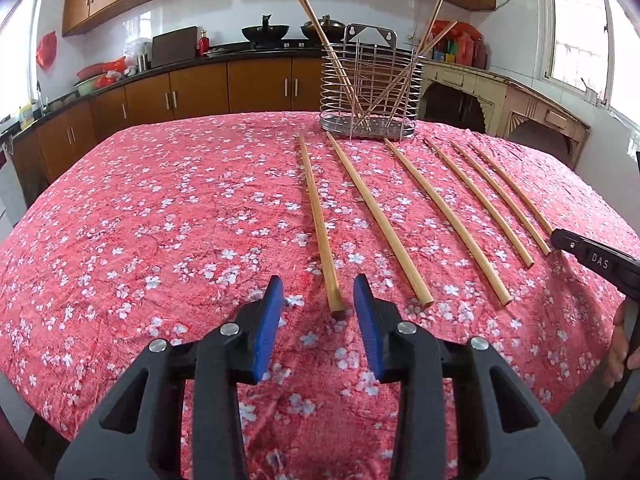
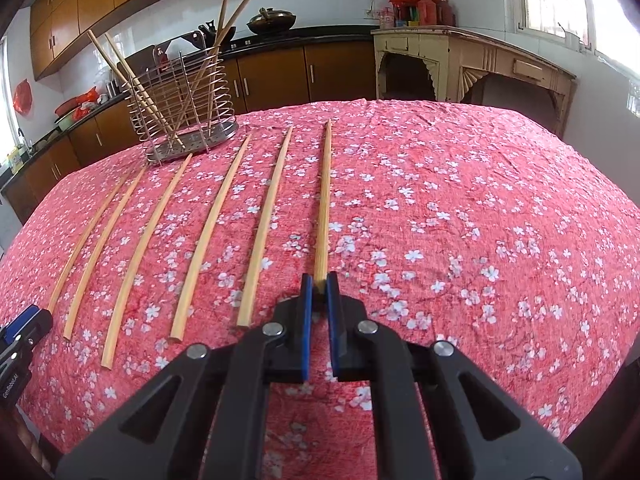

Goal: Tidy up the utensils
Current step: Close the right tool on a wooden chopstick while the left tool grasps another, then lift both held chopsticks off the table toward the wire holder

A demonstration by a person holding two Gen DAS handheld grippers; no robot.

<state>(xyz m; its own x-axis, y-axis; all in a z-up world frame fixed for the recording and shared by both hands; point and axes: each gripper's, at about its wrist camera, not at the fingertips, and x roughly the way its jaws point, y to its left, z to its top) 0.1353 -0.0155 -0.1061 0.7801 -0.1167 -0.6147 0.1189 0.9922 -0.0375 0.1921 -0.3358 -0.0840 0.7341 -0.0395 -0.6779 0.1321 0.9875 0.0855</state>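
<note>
Several wooden chopsticks lie in a row on the pink floral tablecloth [image 1: 160, 220]. A wire utensil holder [image 1: 372, 92] at the table's far side holds several more chopsticks; it also shows in the right wrist view [image 2: 184, 112]. My left gripper [image 1: 319, 286] is open, its blue pads either side of the near end of the leftmost chopstick [image 1: 320, 224]. My right gripper [image 2: 319, 282] is shut on the near end of the rightmost chopstick [image 2: 324, 200], which lies on the cloth. The right gripper shows at the left wrist view's right edge [image 1: 592, 260].
Kitchen counters and brown cabinets [image 1: 256, 88] run behind the table. A cream wooden side table [image 2: 472, 64] stands at the right under a window. The left gripper's body shows at the right wrist view's left edge [image 2: 20, 332].
</note>
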